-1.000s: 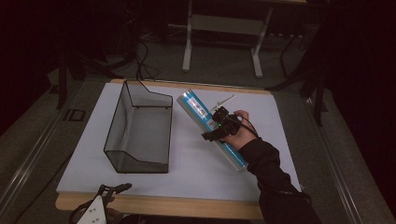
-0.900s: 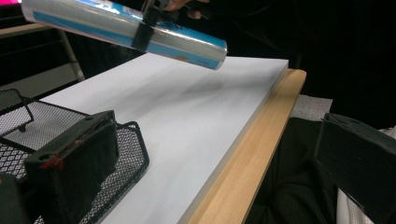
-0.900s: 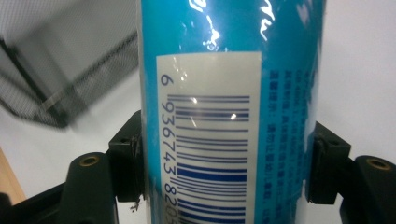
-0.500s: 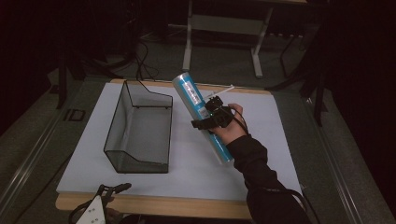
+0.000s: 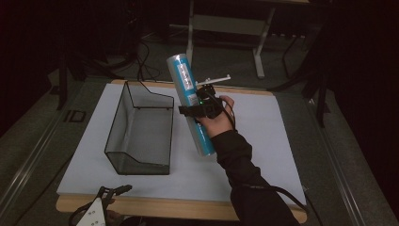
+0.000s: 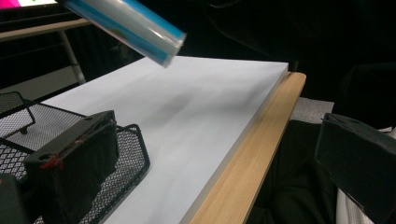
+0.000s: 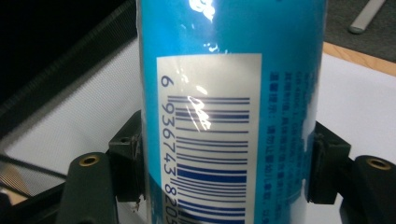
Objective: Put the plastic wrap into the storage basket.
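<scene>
A long blue tube (image 5: 188,89) wrapped in clear film, with a white barcode label, hangs tilted above the white mat, its far end raised. My right gripper (image 5: 200,107) is shut on the tube's middle. In the right gripper view both pads (image 7: 128,163) press the tube (image 7: 224,93) from either side. A black wire-mesh basket (image 5: 141,127) stands open-topped on the mat, just left of the tube. My left gripper (image 5: 116,190) waits at the table's front edge, open, nothing between its jaws. From the left gripper (image 6: 215,135) I see the tube's lower end (image 6: 140,28) and the basket's corner (image 6: 135,154).
The white mat (image 5: 268,141) covers most of the wooden table, whose front edge (image 6: 247,158) shows bare. A dark sleeve (image 5: 244,174) reaches in from the bottom. Behind the table stand another desk's legs (image 5: 190,33) and floor cables (image 5: 141,52).
The right gripper has lifted the tube off the mat and swung it more upright, its far end rising and moving left toward the basket. The left gripper has stayed put.
</scene>
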{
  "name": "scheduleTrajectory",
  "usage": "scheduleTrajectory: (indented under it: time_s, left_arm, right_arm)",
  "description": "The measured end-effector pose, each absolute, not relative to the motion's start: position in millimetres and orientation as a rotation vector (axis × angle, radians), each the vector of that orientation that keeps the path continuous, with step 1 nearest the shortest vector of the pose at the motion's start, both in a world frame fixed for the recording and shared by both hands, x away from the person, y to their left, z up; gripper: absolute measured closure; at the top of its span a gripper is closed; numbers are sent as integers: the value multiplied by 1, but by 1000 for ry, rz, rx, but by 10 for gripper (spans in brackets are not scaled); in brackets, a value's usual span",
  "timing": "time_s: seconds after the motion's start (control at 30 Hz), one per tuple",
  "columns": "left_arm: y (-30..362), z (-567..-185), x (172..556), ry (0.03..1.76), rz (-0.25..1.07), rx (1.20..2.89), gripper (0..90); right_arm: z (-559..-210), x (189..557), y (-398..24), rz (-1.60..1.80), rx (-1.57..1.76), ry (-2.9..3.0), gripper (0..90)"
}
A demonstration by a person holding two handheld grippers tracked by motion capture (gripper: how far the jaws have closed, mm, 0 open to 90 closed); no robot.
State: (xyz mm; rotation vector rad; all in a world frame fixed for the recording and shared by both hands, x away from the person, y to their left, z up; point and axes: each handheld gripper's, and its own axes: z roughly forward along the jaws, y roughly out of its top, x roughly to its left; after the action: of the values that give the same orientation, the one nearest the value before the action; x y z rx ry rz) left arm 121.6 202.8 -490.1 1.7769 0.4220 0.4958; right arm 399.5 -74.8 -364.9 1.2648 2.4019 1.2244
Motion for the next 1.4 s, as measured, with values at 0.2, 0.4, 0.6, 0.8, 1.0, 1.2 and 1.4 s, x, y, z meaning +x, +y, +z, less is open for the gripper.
scheduleTrajectory:
  time_s: [0.2,0.4,0.6,0.8,1.0,1.2,1.4]
  left_arm:
    - [203,-490,121,420,498,1775,3]
    - [203,-490,121,423,499,1767,3]
    - [203,-490,120,419,497,1768,3]
    - [203,-490,120,418,495,1767,3]
    - [204,-489,119,414,497,1768,3]
    - [204,-490,119,412,496,1769,3]
    - [204,-489,119,412,495,1766,3]
  right_arm:
    - [-356,401,-57,1309,1267,2337,315]
    - [-357,404,-41,1364,1312,2280,315]
    - [-363,407,-25,1457,1400,2187,315]
    - [-370,406,-8,1511,1432,2133,315]
    - [-387,406,7,1533,1496,2087,315]
    - [-409,407,16,1516,1537,2104,315]
    - [-438,405,24,1500,1609,2132,315]
